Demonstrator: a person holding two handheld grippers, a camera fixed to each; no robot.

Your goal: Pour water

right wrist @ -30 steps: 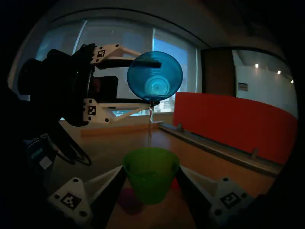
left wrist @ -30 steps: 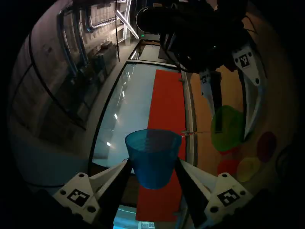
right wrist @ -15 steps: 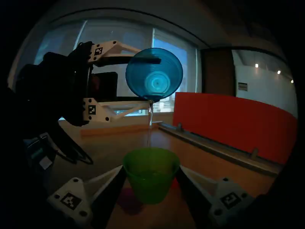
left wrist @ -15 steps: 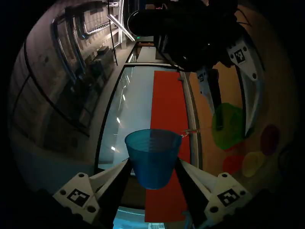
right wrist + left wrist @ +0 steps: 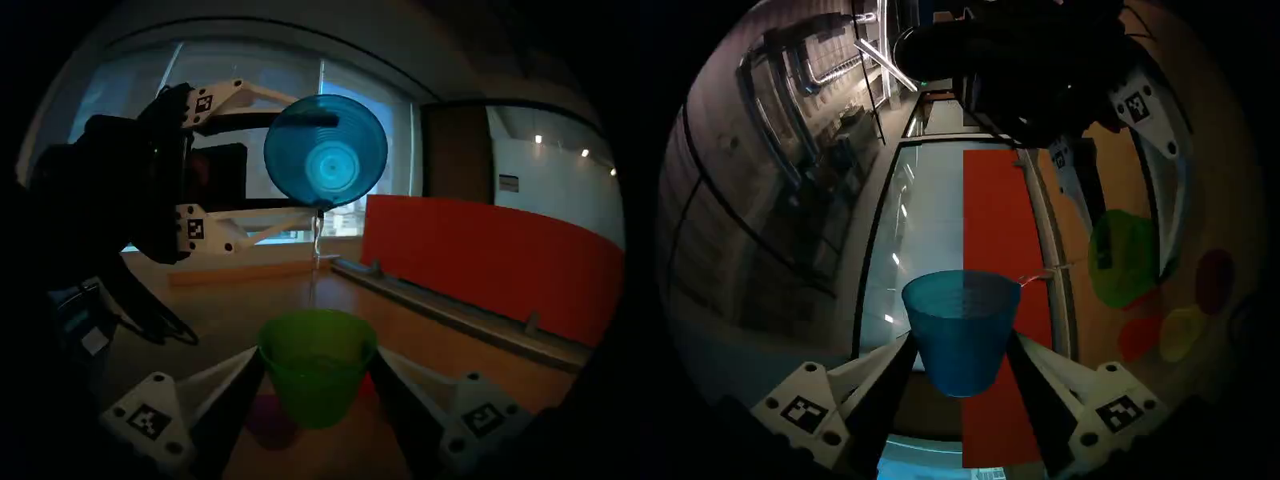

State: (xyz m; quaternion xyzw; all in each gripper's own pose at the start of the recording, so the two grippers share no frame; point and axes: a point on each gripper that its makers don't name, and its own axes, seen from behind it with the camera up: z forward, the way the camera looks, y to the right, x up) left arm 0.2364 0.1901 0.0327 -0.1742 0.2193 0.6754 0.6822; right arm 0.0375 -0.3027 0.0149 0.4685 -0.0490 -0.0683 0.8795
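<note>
Your blue cup (image 5: 326, 152) tipped further than second ago; stream (image 5: 313, 272) thin, pour likely ending; left jaws pinch it, right jaws pinch green cup (image 5: 317, 364).

Brown wooden worktop (image 5: 200, 320) carries a pale wooden plank (image 5: 232, 272) on its far side. Flat red partition panel (image 5: 496, 256) stands along a grey metal rail (image 5: 448, 308). Large glass windows (image 5: 240, 88) behind. Yellow round disc (image 5: 1180, 332), red round disc (image 5: 1140, 336) and dark red round disc (image 5: 1214, 280) lie near together.

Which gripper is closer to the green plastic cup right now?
Right. The right gripper is shut on the green plastic cup; the left gripper holds a blue plastic cup tipped above it, apart.
</note>
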